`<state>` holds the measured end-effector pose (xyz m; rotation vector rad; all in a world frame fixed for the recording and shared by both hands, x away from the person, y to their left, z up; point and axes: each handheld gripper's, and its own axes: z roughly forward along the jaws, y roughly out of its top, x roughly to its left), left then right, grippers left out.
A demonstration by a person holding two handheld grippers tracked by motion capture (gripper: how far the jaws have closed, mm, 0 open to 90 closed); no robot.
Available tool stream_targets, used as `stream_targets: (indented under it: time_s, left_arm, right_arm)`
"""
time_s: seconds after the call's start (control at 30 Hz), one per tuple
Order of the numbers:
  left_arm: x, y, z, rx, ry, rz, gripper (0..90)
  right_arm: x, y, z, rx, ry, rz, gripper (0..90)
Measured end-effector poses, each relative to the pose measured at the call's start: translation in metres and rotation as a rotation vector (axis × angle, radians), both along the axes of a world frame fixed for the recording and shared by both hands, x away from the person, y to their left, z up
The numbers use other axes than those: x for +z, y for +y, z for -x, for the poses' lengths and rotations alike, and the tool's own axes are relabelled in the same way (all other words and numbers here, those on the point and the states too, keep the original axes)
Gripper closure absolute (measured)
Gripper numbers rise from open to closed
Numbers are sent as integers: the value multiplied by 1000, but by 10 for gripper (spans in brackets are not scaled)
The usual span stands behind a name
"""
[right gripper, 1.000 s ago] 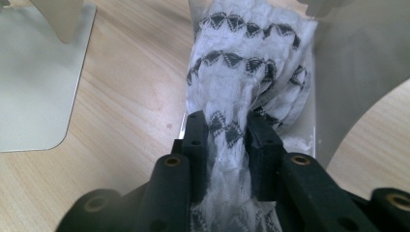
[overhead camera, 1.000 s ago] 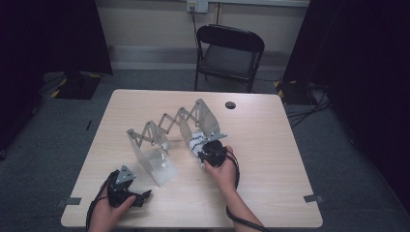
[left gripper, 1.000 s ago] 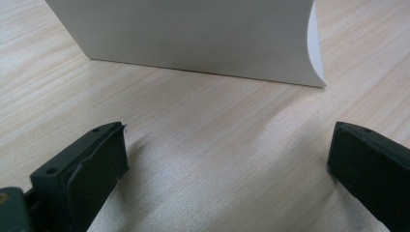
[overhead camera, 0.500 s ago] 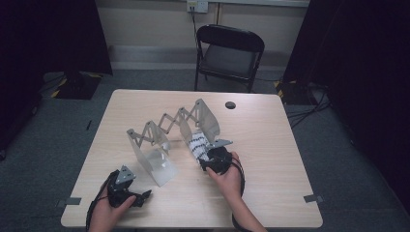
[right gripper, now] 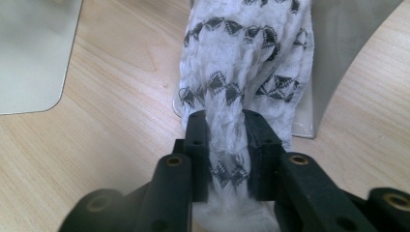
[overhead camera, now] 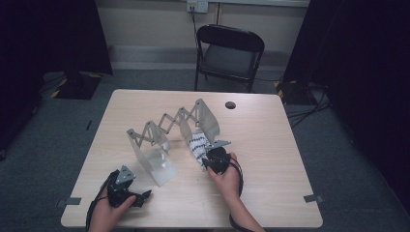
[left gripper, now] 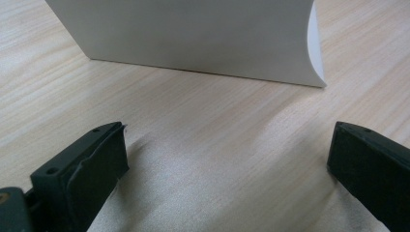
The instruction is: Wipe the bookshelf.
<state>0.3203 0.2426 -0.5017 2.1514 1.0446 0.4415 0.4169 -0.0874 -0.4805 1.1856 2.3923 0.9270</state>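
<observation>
A white cloth with a black pattern (overhead camera: 197, 145) lies at the foot of the right end plate of a grey metal accordion rack (overhead camera: 164, 130) in the middle of the table. My right gripper (overhead camera: 209, 162) is at the cloth's near end. In the right gripper view its jaws have just been closing and are shut (right gripper: 226, 121) on a bunched fold of the cloth (right gripper: 241, 53). My left gripper (overhead camera: 145, 195) rests near the table's front left, open with nothing between its jaws (left gripper: 227, 150), facing the rack's near plate (left gripper: 193, 34).
The light wooden table (overhead camera: 270, 145) has a small black round cap (overhead camera: 230, 105) near its far edge. A black folding chair (overhead camera: 229, 53) stands behind the table. Cables trail from both grippers toward the person.
The right gripper has shifted slightly toward the person at the cloth's near end and now pinches it. The left hand has stayed put.
</observation>
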Motion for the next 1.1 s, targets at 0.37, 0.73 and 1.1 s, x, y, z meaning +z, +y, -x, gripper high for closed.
stream_targets:
  time_s: [0.37,0.73,1.1]
  left_arm:
    - [0,0,0,-1,1,-1,2]
    - [0,0,0,-1,1,0,2]
    - [0,0,0,-1,1,0,2]
  right_arm:
    - [23,0,1,-25,-45,-19,801]
    - [80,4,-4,-25,-179,-63,802]
    - [85,13,-17,-13,-209,-51,801]
